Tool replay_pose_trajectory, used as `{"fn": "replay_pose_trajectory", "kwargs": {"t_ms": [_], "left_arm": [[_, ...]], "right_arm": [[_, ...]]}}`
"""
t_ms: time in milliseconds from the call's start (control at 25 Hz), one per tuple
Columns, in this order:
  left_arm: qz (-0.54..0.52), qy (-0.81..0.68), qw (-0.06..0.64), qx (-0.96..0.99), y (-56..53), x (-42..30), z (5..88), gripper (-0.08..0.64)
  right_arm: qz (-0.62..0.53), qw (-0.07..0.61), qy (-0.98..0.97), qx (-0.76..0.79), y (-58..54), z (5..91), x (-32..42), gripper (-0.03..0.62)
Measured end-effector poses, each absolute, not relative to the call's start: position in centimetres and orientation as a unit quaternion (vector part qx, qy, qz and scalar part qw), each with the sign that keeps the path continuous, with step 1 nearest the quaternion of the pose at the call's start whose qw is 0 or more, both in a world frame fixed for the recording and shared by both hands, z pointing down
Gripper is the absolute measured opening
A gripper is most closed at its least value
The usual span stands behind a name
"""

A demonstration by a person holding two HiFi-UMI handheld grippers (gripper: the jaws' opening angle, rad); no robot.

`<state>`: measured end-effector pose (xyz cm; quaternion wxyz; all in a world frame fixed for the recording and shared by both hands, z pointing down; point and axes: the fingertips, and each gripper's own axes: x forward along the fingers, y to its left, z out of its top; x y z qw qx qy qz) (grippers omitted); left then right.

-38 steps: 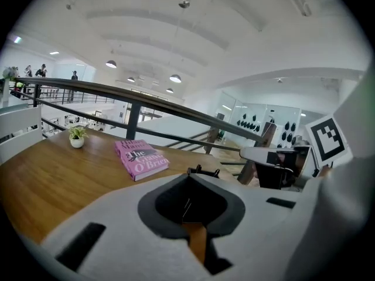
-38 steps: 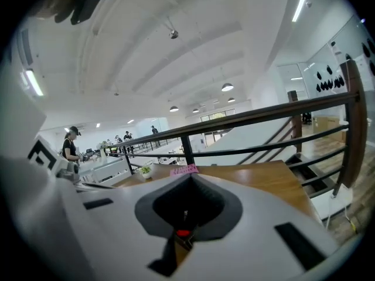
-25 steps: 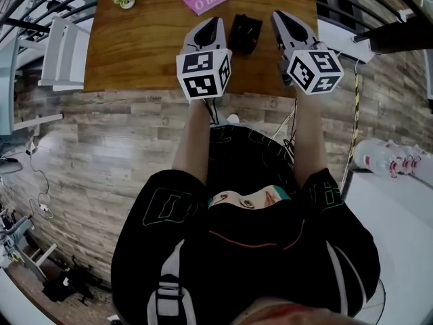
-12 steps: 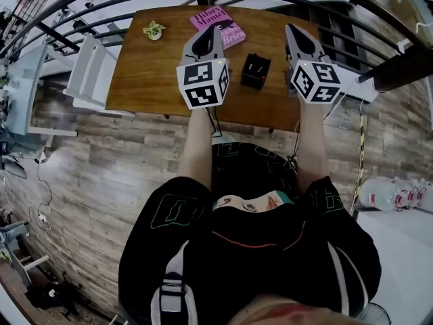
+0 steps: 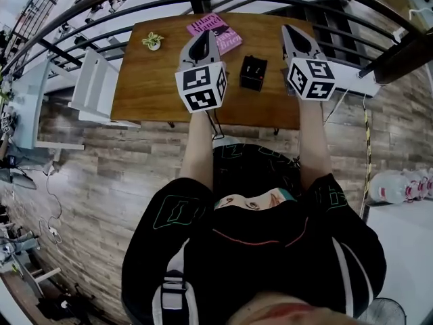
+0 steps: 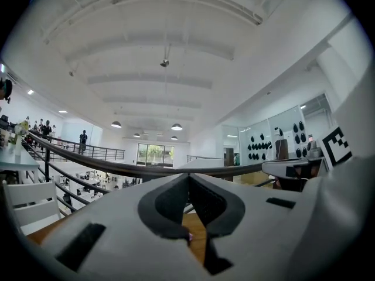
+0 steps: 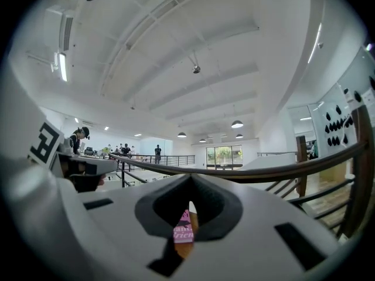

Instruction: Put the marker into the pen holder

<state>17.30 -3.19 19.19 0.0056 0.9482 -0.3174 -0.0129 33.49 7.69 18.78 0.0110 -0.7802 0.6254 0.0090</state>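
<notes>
The big brown wooden tabletop (image 5: pixel 149 87) holds all the things, and the small black box-shaped pen holder (image 5: pixel 252 72) sits near its middle. The left claw (image 5: pixel 203 38) hangs just to the left of the pen holder, and the right claw (image 5: pixel 289 30) hangs a bit to the right of it. Both are above the wood and neither touches the pen holder. In its own view, each claw has its two tips pressed together with nothing between them. Only wood shows through the gap in the left one, and wood and a bit of book in the right one. The pink paperback book (image 5: pixel 220 29) lies behind the pen holder and to its left. The tiny green plant in a white pot (image 5: pixel 153 41) stands far off to the left of the pen holder. I cannot see the marker anywhere. It is not on the bare wood and not in a claw, and the inside of the pen holder is too dark and small to tell. So I think this fits two stories: the marker is down in the pen holder, or it is hidden under a claw. The next move needs a good look into the pen holder.
</notes>
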Motion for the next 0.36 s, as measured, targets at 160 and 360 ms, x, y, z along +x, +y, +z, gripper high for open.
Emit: {"fn": "replay_pose_trajectory", "kwargs": {"t_ms": [160, 360], "left_arm": [[-0.010, -0.313, 0.010, 0.950, -2.5, 17.5, 20.1, 0.006], [-0.005, -0.308, 0.014, 0.951, -2.1, 18.0, 20.7, 0.006]], "right_arm": [[0.004, 0.007, 0.619, -0.786, 8.3, 19.3, 33.6, 0.005], [0.005, -0.001, 0.618, -0.786, 8.6, 19.6, 33.8, 0.005]]}}
